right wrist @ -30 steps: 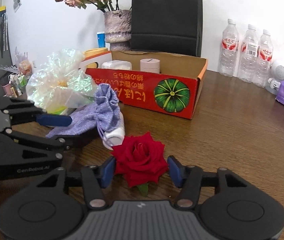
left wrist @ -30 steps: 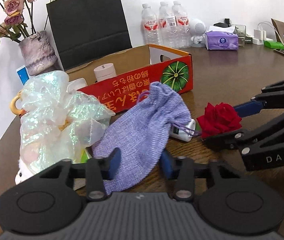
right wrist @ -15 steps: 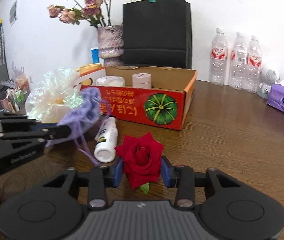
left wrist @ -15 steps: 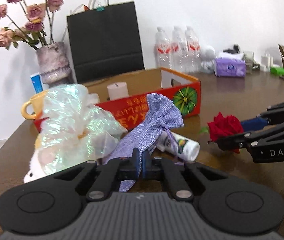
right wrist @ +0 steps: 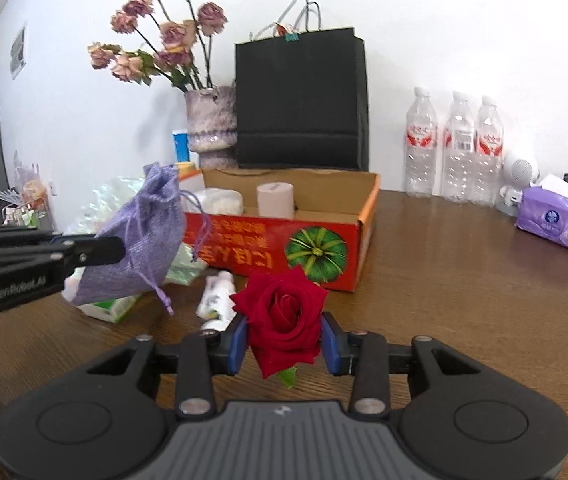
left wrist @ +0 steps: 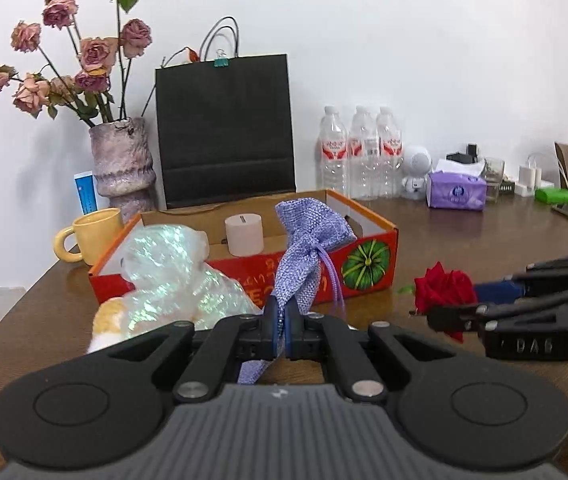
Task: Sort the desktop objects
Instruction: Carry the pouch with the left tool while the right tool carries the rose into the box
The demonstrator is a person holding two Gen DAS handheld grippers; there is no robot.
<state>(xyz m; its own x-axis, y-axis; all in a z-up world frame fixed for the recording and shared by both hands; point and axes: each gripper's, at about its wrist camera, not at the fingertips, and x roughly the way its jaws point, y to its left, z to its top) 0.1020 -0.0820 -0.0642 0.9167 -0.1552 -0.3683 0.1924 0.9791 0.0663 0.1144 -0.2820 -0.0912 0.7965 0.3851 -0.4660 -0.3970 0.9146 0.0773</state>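
Pouch and rose aloft, mid-sort, above cluttered counter [right wrist: 463, 300].

Left tool [left wrist: 282, 326] pinched narrow on lavender drawstring pouch [left wrist: 307, 248], hanging clear of the wood in front of red pumpkin-print box [left wrist: 367, 270]; right tool [right wrist: 284, 344] clamped on red rose [right wrist: 282, 316], also lifted. Already in the box: pale cylindrical container [right wrist: 275, 200] and a white packet. Left outside, by the look of it: iridescent-wrapped bundle [left wrist: 172, 280], small white bottle [right wrist: 216, 300], green-edged pack beneath the pouch. Sorting judged well short of halfway.
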